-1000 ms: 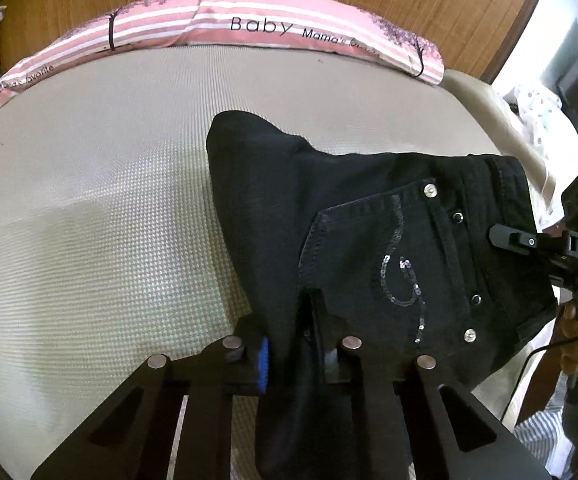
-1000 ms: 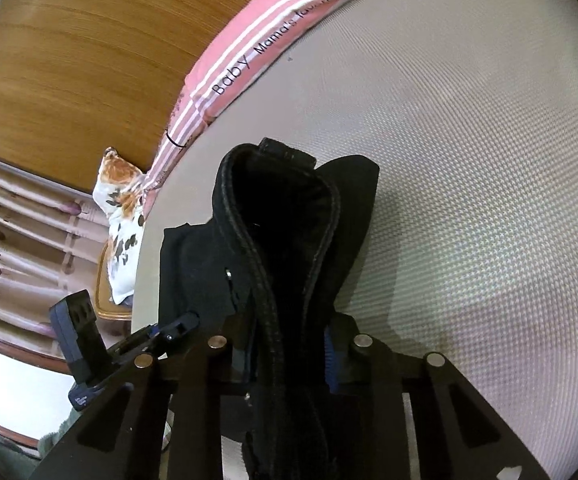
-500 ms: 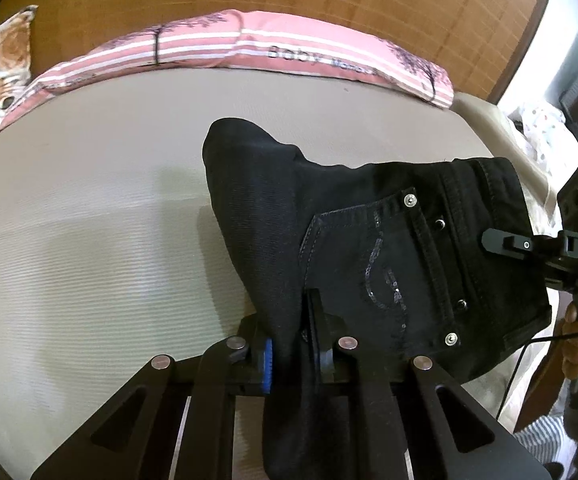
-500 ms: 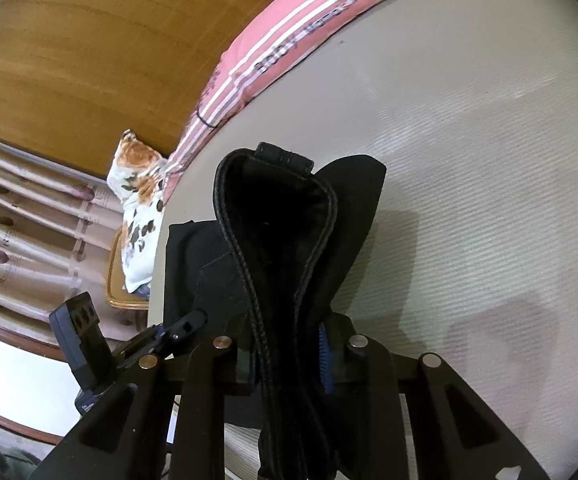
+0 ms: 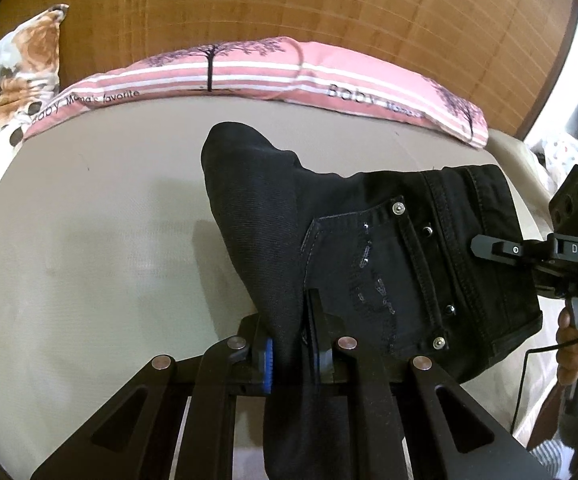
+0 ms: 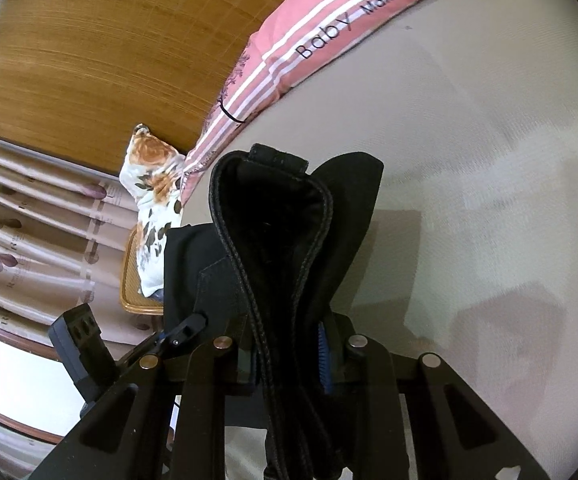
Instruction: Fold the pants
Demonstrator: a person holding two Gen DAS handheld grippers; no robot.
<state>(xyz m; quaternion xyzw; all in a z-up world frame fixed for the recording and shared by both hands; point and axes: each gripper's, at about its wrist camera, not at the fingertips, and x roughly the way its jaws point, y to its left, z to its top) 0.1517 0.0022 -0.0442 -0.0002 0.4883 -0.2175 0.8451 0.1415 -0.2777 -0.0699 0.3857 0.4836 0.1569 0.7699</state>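
Observation:
Black jeans [image 5: 373, 248] with a sequined back pocket hang folded above the beige mattress [image 5: 89, 240]. My left gripper [image 5: 293, 344] is shut on the crotch-side fold of the jeans. My right gripper [image 6: 289, 344] is shut on the waistband [image 6: 273, 216], which bulges open in front of it. The right gripper also shows at the right of the left wrist view [image 5: 501, 246], at the waistband edge. The left gripper shows in the right wrist view [image 6: 185, 330] at lower left. The lower legs are hidden below both grippers.
A pink striped pillow [image 5: 289, 68] lies along the wooden headboard [image 5: 289, 4]. A floral pillow [image 5: 9, 80] sits at the far left corner. Curtains [image 6: 29, 240] and a rattan chair [image 6: 133, 280] stand beyond the bed's edge.
Both grippers have risen and tilted up with the jeans; the headboard and pillows fill more of the views. The grips are unchanged.

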